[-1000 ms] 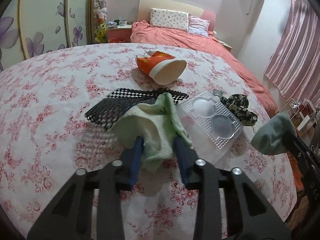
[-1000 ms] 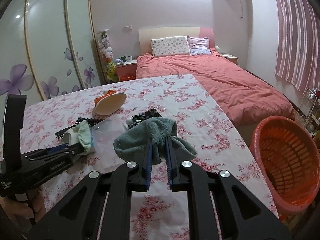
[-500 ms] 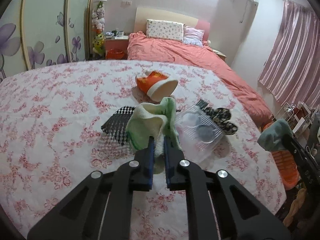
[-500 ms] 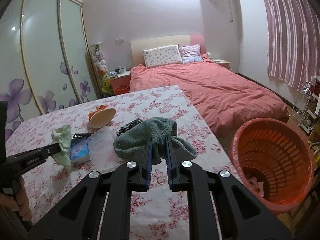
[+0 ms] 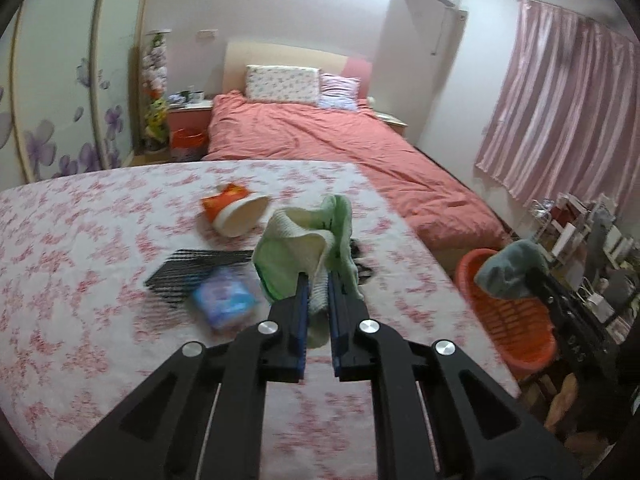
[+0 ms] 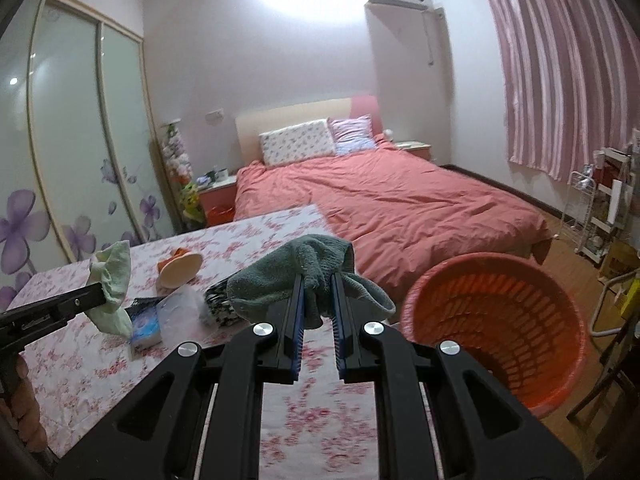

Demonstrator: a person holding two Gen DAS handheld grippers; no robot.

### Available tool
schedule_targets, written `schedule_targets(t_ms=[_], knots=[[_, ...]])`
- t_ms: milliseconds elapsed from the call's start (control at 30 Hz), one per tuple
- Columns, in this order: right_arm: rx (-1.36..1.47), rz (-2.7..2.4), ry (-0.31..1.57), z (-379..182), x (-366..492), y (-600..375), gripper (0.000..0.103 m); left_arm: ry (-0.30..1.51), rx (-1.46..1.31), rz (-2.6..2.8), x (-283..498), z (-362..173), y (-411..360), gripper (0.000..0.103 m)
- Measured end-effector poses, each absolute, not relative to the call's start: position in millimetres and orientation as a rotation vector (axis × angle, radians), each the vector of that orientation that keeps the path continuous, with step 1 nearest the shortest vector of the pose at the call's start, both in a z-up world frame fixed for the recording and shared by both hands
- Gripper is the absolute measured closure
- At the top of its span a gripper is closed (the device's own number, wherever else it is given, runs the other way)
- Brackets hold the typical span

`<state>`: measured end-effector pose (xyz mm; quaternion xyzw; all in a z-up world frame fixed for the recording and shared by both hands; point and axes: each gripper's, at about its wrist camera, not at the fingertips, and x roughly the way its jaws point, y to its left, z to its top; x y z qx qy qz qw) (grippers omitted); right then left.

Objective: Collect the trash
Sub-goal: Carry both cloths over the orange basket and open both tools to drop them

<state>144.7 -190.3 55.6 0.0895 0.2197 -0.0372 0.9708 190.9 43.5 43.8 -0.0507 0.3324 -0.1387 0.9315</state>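
My left gripper (image 5: pixel 318 280) is shut on a light green and cream cloth (image 5: pixel 304 240), held above the floral table (image 5: pixel 80 264). It also shows in the right wrist view (image 6: pixel 112 280). My right gripper (image 6: pixel 316 284) is shut on a grey-green cloth (image 6: pixel 288 272), held near the table's right edge, left of the orange basket (image 6: pixel 500 320). In the left wrist view that cloth (image 5: pixel 508 268) hangs over the basket (image 5: pixel 512 328).
On the table lie an orange and white paper cup (image 5: pixel 236 212) on its side, a black mesh mat (image 5: pixel 196 268), a blue packet (image 5: pixel 224 300) and a dark patterned cloth (image 6: pixel 220 304). A red bed (image 6: pixel 380 208) stands behind. A rack (image 6: pixel 608 208) stands at the right.
Both grippers have lifted and moved right with their cloths. The left cloth is off the table, uncovering the blue packet. The right cloth has come closer to the orange basket.
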Motion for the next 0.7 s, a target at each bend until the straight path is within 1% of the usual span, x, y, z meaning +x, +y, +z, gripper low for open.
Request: schedule_targets(t_ms=[333,700], knots=[[0.182,-0.237,0.367,60.0,120.3,-233.5,0.091,0.673,-0.089,-0.466,179.7,50.9,-34.1,0.093],[0.236,-0.377,0.341,51.9,111.9,-283.9,0.091,0.699,-0.047,-0.647,180.4,39.2,-120.4,0.093]])
